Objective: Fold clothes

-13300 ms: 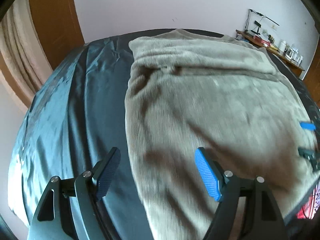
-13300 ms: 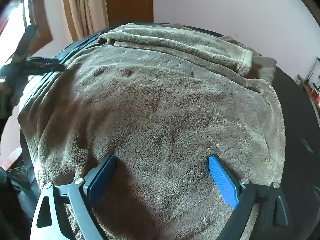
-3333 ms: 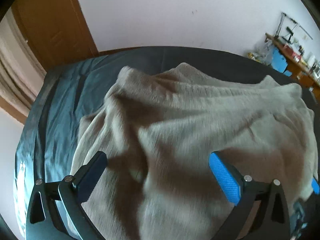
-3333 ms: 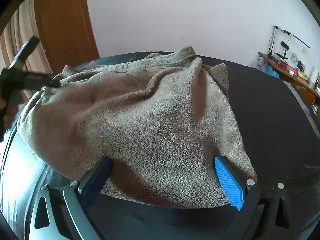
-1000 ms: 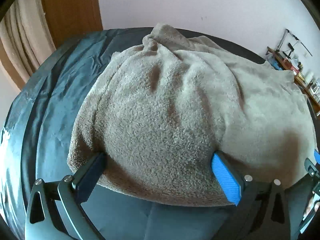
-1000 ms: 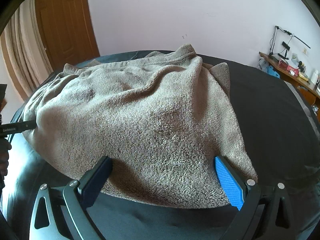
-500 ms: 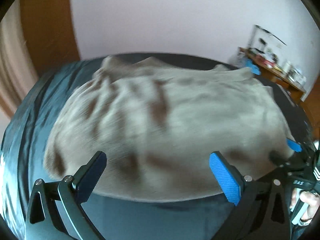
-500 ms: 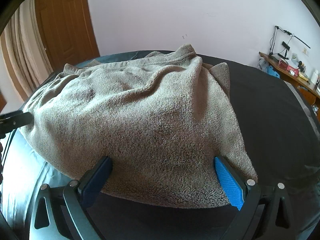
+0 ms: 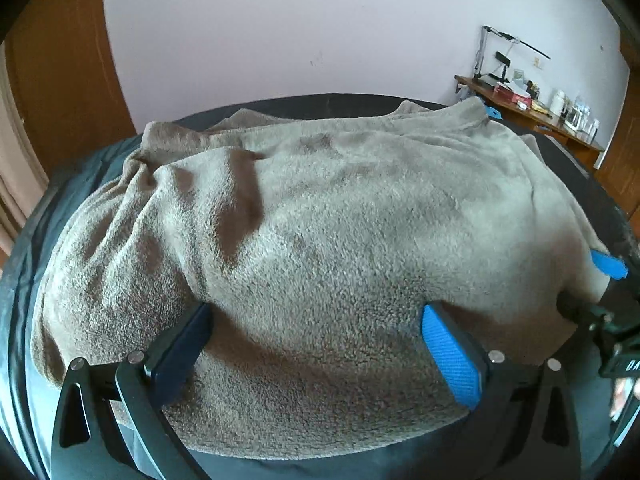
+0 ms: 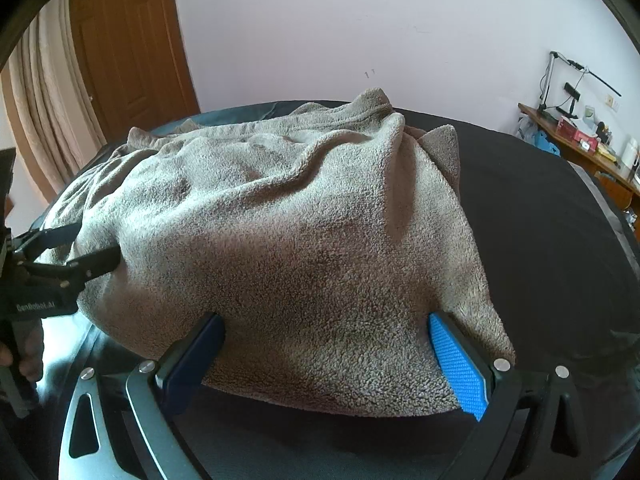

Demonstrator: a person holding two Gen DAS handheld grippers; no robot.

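A grey-brown fleece garment (image 9: 340, 240) lies bunched in a loose mound on a bed with a dark sheet (image 9: 56, 200). It also shows in the right wrist view (image 10: 300, 240). My left gripper (image 9: 316, 344) is open, its jaws wide apart over the garment's near edge, with fleece between the fingers. My right gripper (image 10: 324, 352) is open the same way at the garment's near edge. The right gripper shows at the right edge of the left wrist view (image 9: 600, 288). The left gripper shows at the left of the right wrist view (image 10: 80, 248), against the garment's left end.
A wooden door (image 10: 132, 48) and beige curtain (image 10: 40, 120) stand at the left. A cluttered wooden desk (image 10: 580, 148) with a lamp is at the far right. Bare dark sheet (image 10: 540, 220) lies right of the garment. A pale wall is behind the bed.
My left gripper has swung and moved in, so the garment's near edge now sits between its fingers. The right gripper has barely moved. The garment's shape is about the same.
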